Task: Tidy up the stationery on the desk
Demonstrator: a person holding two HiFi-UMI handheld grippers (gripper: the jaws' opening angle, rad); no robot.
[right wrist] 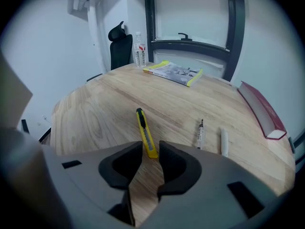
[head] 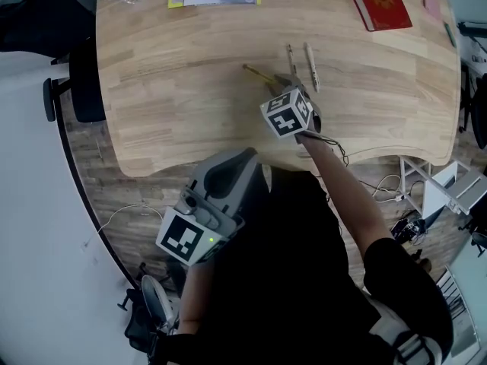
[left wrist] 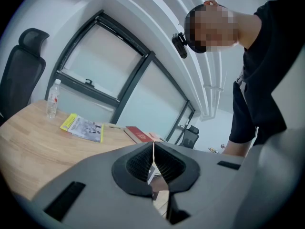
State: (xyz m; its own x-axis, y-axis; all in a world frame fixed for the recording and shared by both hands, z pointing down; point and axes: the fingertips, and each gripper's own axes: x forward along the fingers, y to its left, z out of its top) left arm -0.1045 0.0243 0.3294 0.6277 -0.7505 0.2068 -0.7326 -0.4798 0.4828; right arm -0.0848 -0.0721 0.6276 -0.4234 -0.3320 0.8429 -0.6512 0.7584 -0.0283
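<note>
A yellow utility knife lies on the wooden desk, pointing away from me. My right gripper hangs over its near end, open, and the pads stand apart from the blade case on both sides. In the head view the knife pokes out to the left of the right gripper. A dark pen and a white pen lie just to the right. My left gripper is shut, pad against pad, with nothing in it, and is held off the desk's near edge.
A red book lies at the desk's far right. A yellow booklet and a water bottle sit at the far side. A black office chair stands at the desk's left edge. Cables trail on the floor.
</note>
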